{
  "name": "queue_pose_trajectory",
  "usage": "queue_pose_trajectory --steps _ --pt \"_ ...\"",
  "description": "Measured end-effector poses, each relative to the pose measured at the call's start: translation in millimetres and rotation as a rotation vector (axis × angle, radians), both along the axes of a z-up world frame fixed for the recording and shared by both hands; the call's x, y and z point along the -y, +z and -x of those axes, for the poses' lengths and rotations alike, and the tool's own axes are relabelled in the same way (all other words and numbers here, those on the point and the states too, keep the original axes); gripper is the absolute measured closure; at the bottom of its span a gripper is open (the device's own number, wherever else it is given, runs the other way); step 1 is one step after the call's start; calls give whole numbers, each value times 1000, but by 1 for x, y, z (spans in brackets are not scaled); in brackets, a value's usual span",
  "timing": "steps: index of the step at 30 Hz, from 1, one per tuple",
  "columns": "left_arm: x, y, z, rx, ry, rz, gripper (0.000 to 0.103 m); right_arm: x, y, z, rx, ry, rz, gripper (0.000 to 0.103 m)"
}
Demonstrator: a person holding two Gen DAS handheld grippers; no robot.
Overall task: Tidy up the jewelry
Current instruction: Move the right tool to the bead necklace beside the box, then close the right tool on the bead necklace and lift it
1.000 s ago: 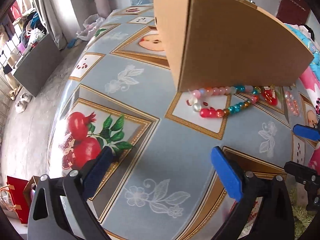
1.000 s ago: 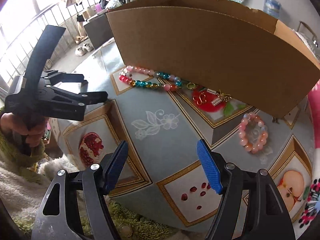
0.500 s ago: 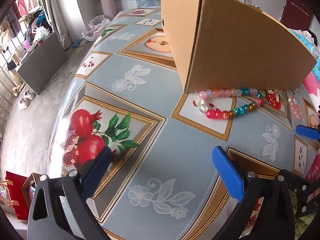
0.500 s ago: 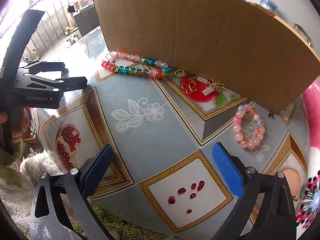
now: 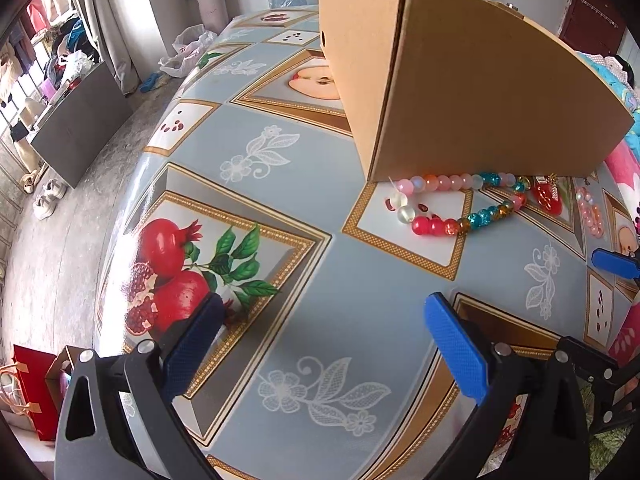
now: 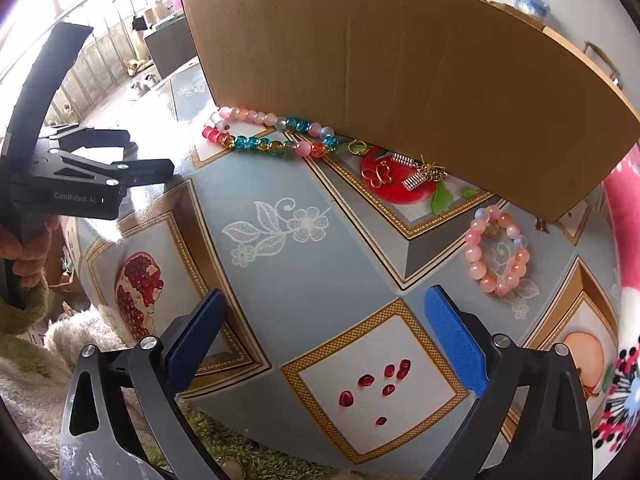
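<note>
Tongs (image 6: 322,334) tilted downward, jaws wide apart

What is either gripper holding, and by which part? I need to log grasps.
Nothing is held. The left gripper and the right gripper both stand open and empty above the patterned tablecloth.

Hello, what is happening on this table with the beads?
A person holds a two-finger gripper in each hand over a table with a fruit-pattern cloth. The left gripper and the right gripper are both open and hold nothing; the right one's jaws have just been opening. The jewelry lies untouched along the front of a cardboard box: a multicolored bead necklace, small gold pieces and a pink bead bracelet. No piece is picked up yet.
</note>
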State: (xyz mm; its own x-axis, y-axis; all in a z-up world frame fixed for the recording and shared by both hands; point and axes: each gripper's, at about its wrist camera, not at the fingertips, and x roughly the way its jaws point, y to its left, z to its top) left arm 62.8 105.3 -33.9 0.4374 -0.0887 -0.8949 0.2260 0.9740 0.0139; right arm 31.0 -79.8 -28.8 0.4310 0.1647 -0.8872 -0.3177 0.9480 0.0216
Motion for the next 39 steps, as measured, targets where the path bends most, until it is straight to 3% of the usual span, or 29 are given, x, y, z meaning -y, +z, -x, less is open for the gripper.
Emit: queue_pose_trajectory --steps 4,9,12,16,21,25,29,36,39 --pt "0 2 0 17 -4 19 6 9 16 7 65 -7 -61 8" --pt "-1 19 -2 90 -16 165 11 22 39 5 129 -29 -212 9" --pt "4 28 -8 129 -35 212 19 29 45 -5 114 -55 -310 21" --pt "11 25 -23 105 -42 248 37 34 45 -20 87 -98 -404 35" --pt "20 12 -37 56 -28 195 53 35 36 -37 36 -155 -438 55" --pt "27 10 -33 81 -59 139 58 31 29 -43 4 -173 -433 65" --pt "32 10 -27 105 -88 88 72 27 24 -48 -9 -186 -415 77" --pt "28 9 -18 129 -120 83 83 21 24 -55 -14 -184 -389 79" --pt "28 10 -12 132 -149 88 83 12 24 -57 -23 -158 -377 79"
